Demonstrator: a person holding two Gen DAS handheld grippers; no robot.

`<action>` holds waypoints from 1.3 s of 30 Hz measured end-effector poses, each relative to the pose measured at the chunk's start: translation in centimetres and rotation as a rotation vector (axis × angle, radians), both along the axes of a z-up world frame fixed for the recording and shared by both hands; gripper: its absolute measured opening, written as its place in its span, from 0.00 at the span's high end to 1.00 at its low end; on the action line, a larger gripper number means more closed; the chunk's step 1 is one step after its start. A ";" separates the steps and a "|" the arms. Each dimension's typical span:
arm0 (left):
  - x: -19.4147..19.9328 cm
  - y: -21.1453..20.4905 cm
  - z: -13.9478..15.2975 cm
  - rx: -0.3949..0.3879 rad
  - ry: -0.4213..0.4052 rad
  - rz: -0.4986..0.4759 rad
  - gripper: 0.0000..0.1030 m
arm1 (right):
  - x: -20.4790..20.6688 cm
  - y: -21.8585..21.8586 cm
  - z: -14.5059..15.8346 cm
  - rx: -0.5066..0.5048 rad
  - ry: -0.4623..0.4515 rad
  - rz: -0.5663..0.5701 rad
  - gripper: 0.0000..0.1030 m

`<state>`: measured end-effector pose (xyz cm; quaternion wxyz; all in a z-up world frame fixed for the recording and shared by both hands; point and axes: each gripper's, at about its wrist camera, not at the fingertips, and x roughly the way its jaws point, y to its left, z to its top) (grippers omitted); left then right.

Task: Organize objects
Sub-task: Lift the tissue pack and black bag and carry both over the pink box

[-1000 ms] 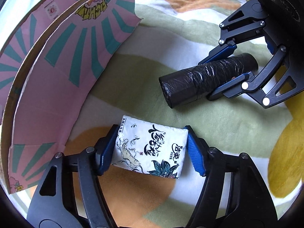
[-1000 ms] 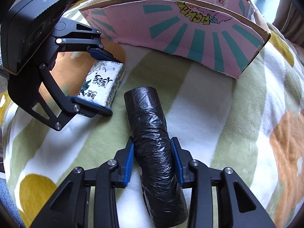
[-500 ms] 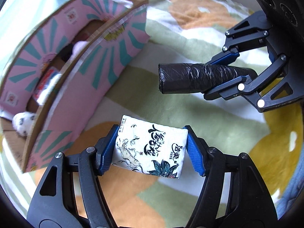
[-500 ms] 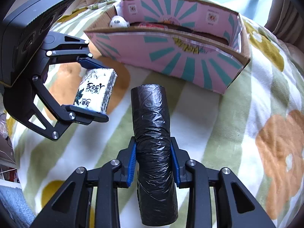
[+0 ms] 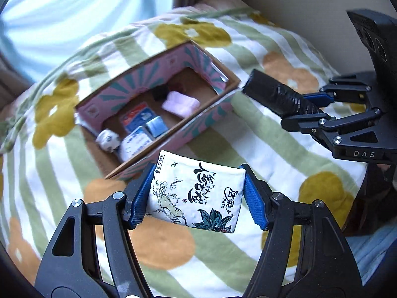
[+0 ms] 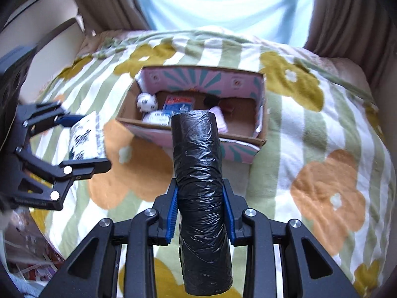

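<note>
My left gripper [image 5: 196, 195] is shut on a white tissue pack [image 5: 196, 191] printed with black characters, held in the air over the flowered blanket. My right gripper [image 6: 200, 212] is shut on a black bin-bag roll [image 6: 198, 173], also lifted. An open pink-and-teal cardboard box [image 5: 211, 114] lies on the blanket ahead of both, seen from above. The right wrist view has the box [image 6: 245, 82] straight ahead beyond the roll's tip, and the left gripper [image 6: 74, 141] with the tissue pack [image 6: 85, 136] at the left. In the left wrist view the bin-bag roll [image 5: 278, 96] sits just right of the box's corner.
The box holds a small white patterned ball [image 5: 108, 140], blue-and-white packets [image 5: 144, 126] and a pale pink item [image 5: 181, 103]. A green-striped blanket with orange and mustard flowers [image 6: 322, 193] covers the bed. Curtains [image 6: 347, 7] and a bright window lie behind.
Both grippers have risen well above the blanket with their loads. The box has dropped below the cameras, so its inside and contents show from above now.
</note>
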<state>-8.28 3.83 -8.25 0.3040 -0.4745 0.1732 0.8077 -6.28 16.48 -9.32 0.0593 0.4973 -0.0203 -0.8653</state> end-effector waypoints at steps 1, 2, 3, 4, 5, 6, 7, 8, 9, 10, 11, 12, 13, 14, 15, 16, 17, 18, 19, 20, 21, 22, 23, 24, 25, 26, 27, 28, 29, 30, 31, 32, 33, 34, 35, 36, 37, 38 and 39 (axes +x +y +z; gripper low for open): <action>0.0 -0.5 0.9 0.008 0.001 0.028 0.38 | 0.1 0.1 0.9 -0.008 0.005 -0.022 0.72; 0.3 -1.0 1.8 0.015 0.001 0.054 0.38 | -0.4 0.4 1.4 -0.013 0.009 -0.037 0.72; 0.4 -1.4 2.5 0.021 0.004 0.079 0.38 | -0.2 0.4 2.2 -0.017 0.015 -0.054 0.72; 0.7 -1.9 3.3 0.025 0.008 0.103 0.38 | -0.1 0.1 2.8 -0.019 0.017 -0.061 0.72; 1.0 -2.3 4.0 0.028 0.011 0.128 0.38 | 0.0 0.0 3.5 -0.022 0.021 -0.071 0.72; 1.2 -2.7 4.6 0.029 0.014 0.159 0.38 | 0.2 -0.2 4.2 -0.023 0.023 -0.083 0.72; 1.5 -3.1 5.3 0.028 0.018 0.198 0.38 | 0.3 -0.3 4.7 -0.026 0.022 -0.091 0.72; 1.7 -3.4 5.8 0.027 0.019 0.241 0.38 | 0.4 -0.5 5.2 -0.030 0.021 -0.095 0.72; 2.0 -3.8 6.4 0.032 0.017 0.290 0.38 | 0.6 -0.8 5.7 -0.028 0.021 -0.099 0.71; 2.2 -4.2 6.9 0.036 0.019 0.332 0.38 | 0.8 -1.0 6.1 -0.026 0.022 -0.103 0.72; 2.6 -4.5 7.4 0.035 0.026 0.372 0.38 | 1.0 -1.2 6.5 -0.029 0.026 -0.105 0.72; 3.0 -4.8 7.8 0.036 0.026 0.409 0.38 | 1.3 -1.5 7.1 -0.031 0.034 -0.108 0.72; 3.4 -5.2 8.2 0.046 0.022 0.445 0.38 | 1.5 -1.7 7.6 -0.026 0.040 -0.112 0.72; 3.8 -5.5 8.5 0.059 0.021 0.472 0.38 | 1.8 -2.0 7.9 -0.023 0.045 -0.112 0.72; 4.3 -5.7 8.7 0.066 0.022 0.485 0.38 | 1.9 -2.1 8.1 -0.021 0.048 -0.116 0.72; 4.7 -5.8 8.7 0.070 0.025 0.482 0.38 | 2.1 -2.2 8.2 -0.028 0.052 -0.122 0.72; 5.0 -5.9 8.7 0.063 0.037 0.474 0.38 | 2.3 -2.2 8.3 -0.035 0.055 -0.126 0.72; 5.3 -5.9 8.7 0.046 0.053 0.474 0.38 | 2.4 -2.3 8.3 -0.034 0.058 -0.127 0.72; 5.4 -6.0 8.8 0.038 0.059 0.478 0.38 | 2.6 -2.4 8.4 -0.027 0.060 -0.125 0.72; 5.5 -6.2 8.8 0.044 0.058 0.487 0.38 | 2.7 -2.5 8.4 -0.021 0.061 -0.122 0.72; 5.5 -6.4 9.0 0.054 0.056 0.501 0.38 | 2.8 -2.6 8.4 -0.025 0.060 -0.120 0.72; 5.5 -6.7 9.2 0.063 0.053 0.512 0.38 | 2.8 -2.6 8.5 -0.033 0.059 -0.117 0.72; 5.5 -6.9 9.3 0.068 0.052 0.520 0.38 | 2.8 -2.6 8.5 -0.035 0.058 -0.115 0.72; 5.5 -7.0 9.4 0.069 0.057 0.525 0.38 | 2.8 -2.7 8.6 -0.031 0.060 -0.111 0.72; 5.5 -7.1 9.5 0.071 0.061 0.528 0.38 | 2.8 -2.8 8.6 -0.027 0.062 -0.108 0.72; 5.5 -7.1 9.5 0.075 0.059 0.531 0.38 | 2.7 -2.8 8.7 -0.025 0.064 -0.106 0.72; 5.3 -7.1 9.6 0.080 0.057 0.535 0.38 | 2.7 -2.8 8.8 -0.025 0.065 -0.104 0.72; 5.2 -7.2 9.7 0.088 0.057 0.540 0.38 | 2.6 -2.8 8.9 -0.025 0.067 -0.102 0.72; 5.2 -7.2 9.8 0.093 0.056 0.543 0.38 | 2.5 -2.7 9.0 -0.024 0.071 -0.100 0.72; 5.1 -7.2 9.9 0.097 0.055 0.545 0.38 | 2.3 -2.6 9.0 -0.022 0.072 -0.094 0.71; 4.9 -7.1 10.0 0.100 0.056 0.547 0.38 | 2.2 -2.6 9.1 -0.020 0.072 -0.090 0.72; 4.6 -7.1 10.1 0.100 0.057 0.546 0.38 | 1.9 -2.4 9.1 -0.019 0.071 -0.086 0.72; 4.3 -6.9 10.1 0.099 0.057 0.546 0.38 | 1.6 -2.3 9.1 -0.020 0.069 -0.082 0.72; 3.9 -6.9 10.2 0.103 0.055 0.548 0.38 | 1.3 -2.1 9.1 -0.021 0.066 -0.075 0.72; 3.4 -6.9 10.3 0.112 0.050 0.549 0.38 | 1.0 -2.0 9.2 -0.019 0.067 -0.067 0.72; 3.0 -6.8 10.4 0.116 0.047 0.553 0.38 | 0.6 -1.9 9.2 -0.012 0.069 -0.056 0.72; 2.4 -6.7 10.5 0.115 0.049 0.557 0.38 | 0.2 -1.7 9.3 -0.006 0.071 -0.044 0.71; 1.8 -6.7 10.6 0.113 0.050 0.559 0.38 | -0.5 -1.5 9.5 -0.001 0.072 -0.030 0.71; 1.1 -6.6 10.7 0.114 0.050 0.563 0.38 | -1.1 -1.3 9.6 0.003 0.073 -0.019 0.72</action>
